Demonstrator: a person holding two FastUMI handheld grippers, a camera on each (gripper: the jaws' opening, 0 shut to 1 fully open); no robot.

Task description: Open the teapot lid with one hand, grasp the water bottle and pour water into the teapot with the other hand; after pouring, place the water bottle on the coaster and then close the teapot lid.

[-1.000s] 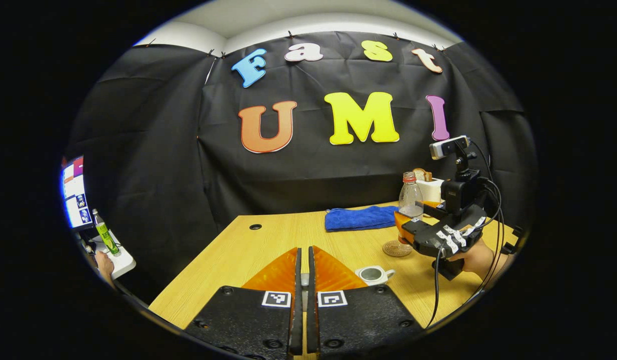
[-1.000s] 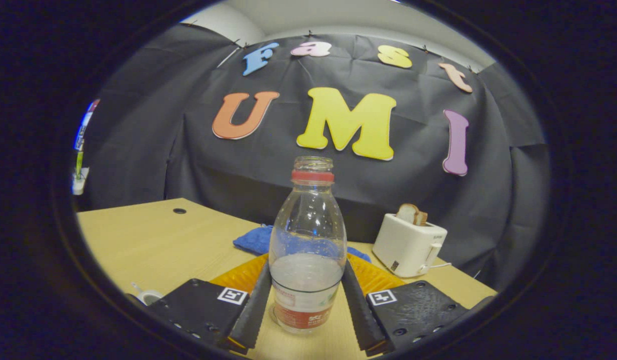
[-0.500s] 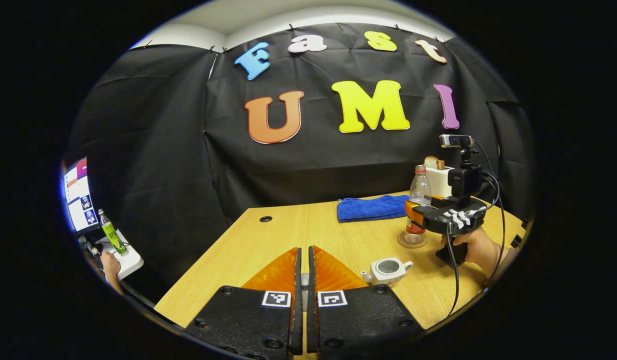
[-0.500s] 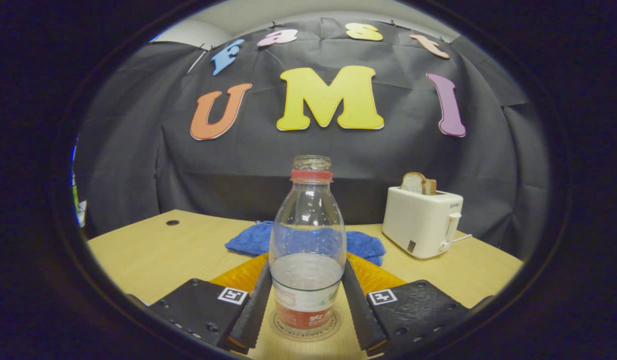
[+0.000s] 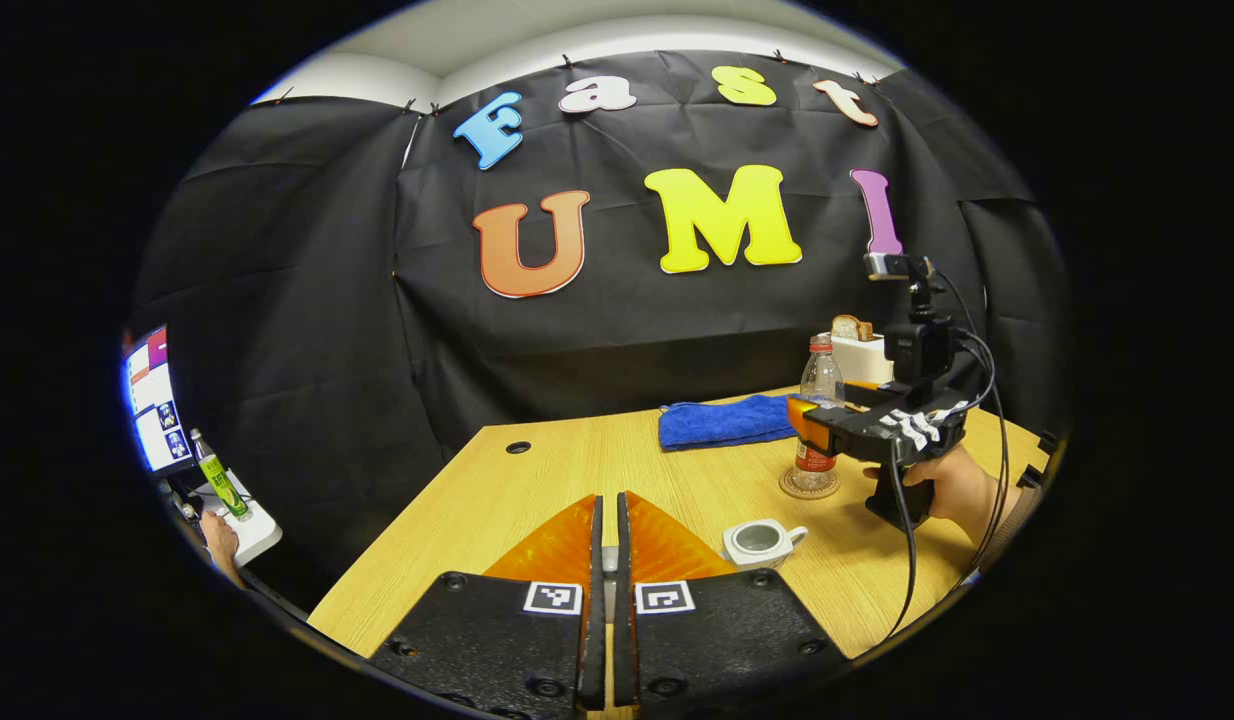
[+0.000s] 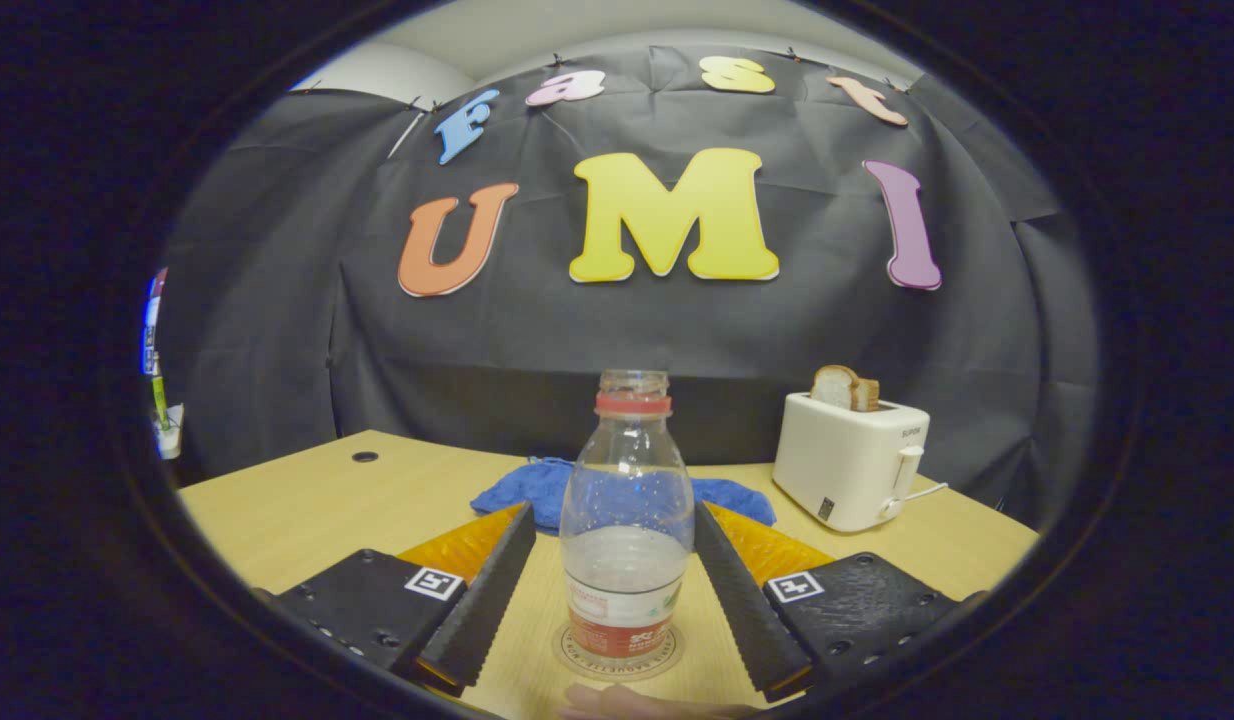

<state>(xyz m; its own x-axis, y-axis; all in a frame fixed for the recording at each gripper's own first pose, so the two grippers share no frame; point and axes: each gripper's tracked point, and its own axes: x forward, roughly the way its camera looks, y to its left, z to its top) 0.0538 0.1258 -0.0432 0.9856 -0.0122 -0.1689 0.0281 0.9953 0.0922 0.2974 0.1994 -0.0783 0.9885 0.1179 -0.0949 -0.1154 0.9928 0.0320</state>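
Water bottle [image 6: 627, 530] stands upright on the coaster [image 6: 619, 652], uncapped, water at roughly half height; placement step judged complete. Right tool [image 6: 617, 590] sits around the bottle with its fingers spread, a visible gap on each side, gripping nothing; in the left gripper view the same tool [image 5: 807, 425] is beside the bottle [image 5: 819, 420], carried by a hand [image 5: 952, 490]. Teapot [image 5: 762, 542] sits on the surface [image 5: 537, 480] nearer the left tool, well apart from the coaster [image 5: 809, 487]; its top is open, interior exposed, lid not on. Left tool [image 5: 604, 575] has its fingers drawn nearly together with a small object between them; judged to be the lid, though this cannot be told for certain. Blue cloth [image 5: 725, 425] and toaster [image 6: 852, 470] lie behind, uninvolved. Remaining: withdraw the right tool; seat the lid on the teapot.
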